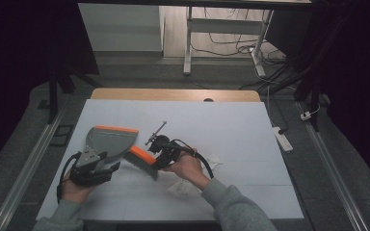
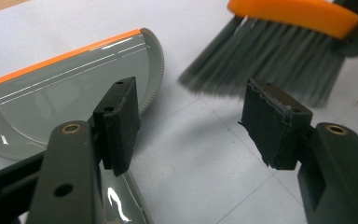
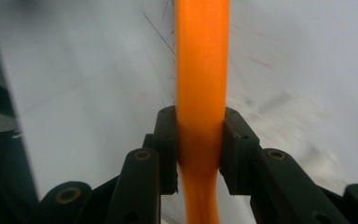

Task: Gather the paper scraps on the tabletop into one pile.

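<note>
A grey dustpan [image 1: 110, 139] with an orange front lip lies on the white table sheet [image 1: 231, 125], left of the middle. My left gripper [image 1: 96, 166] sits at its handle end. In the left gripper view the dustpan [image 2: 65, 93] lies to the left, and my left gripper [image 2: 189, 107] stands open with only bare sheet between its pads. My right gripper [image 1: 161, 156] is shut on the orange handle of a hand brush [image 1: 142, 158]. The brush's grey bristles [image 2: 270, 60] hang just right of the dustpan. In the right gripper view, the right gripper [image 3: 200, 135] clamps the orange handle [image 3: 201, 56].
Crumpled white paper [image 1: 183, 187] lies near the right hand, with another scrap [image 1: 215, 161] beside the wrist. A wooden table edge [image 1: 173, 94] borders the sheet at the back. A power strip [image 1: 282, 137] lies on the floor to the right.
</note>
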### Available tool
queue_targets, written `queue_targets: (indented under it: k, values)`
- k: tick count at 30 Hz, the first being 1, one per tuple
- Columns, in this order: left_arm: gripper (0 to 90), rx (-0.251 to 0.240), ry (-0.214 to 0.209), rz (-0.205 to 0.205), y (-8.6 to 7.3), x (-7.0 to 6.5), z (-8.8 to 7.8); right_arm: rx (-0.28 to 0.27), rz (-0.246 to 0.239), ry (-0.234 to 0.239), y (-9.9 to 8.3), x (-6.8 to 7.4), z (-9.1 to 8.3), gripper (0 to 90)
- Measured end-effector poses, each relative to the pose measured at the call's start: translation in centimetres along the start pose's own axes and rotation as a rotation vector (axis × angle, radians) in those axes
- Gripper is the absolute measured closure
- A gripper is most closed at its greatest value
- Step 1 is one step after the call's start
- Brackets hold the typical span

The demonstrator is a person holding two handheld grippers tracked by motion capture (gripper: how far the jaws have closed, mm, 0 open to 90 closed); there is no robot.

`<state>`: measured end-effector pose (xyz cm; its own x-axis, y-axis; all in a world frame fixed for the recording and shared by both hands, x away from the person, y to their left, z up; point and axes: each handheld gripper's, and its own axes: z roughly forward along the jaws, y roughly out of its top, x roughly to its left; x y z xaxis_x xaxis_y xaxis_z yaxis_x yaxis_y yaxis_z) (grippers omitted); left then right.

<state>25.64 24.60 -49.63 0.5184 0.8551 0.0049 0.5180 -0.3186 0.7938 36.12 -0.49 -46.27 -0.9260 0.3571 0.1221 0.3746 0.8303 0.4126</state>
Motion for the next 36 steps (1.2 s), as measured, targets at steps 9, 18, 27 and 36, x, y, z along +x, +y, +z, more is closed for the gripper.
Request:
queue_targets:
  k: [9, 18, 27, 36]
  values:
    - [37.5, 0.01, -0.014, 0.002, 0.0, -0.2, 0.4, -0.009, 0.112, -0.086, -3.7, -3.3, -2.5, 70.9]
    - [37.5, 0.008, -0.021, -0.007, 0.0, -0.1, 0.3, -0.12, 0.094, -0.135, -4.6, -3.5, -8.6, 70.9]
    - [37.5, 0.011, -0.034, 0.0, 0.0, -0.3, 0.4, -0.123, 0.166, -0.261, -10.3, -5.3, -12.6, 70.9]
    - [37.5, 0.019, -0.064, 0.026, 0.3, -0.7, 1.0, -0.014, 0.42, -0.362, -18.6, -9.1, -13.0, 70.9]
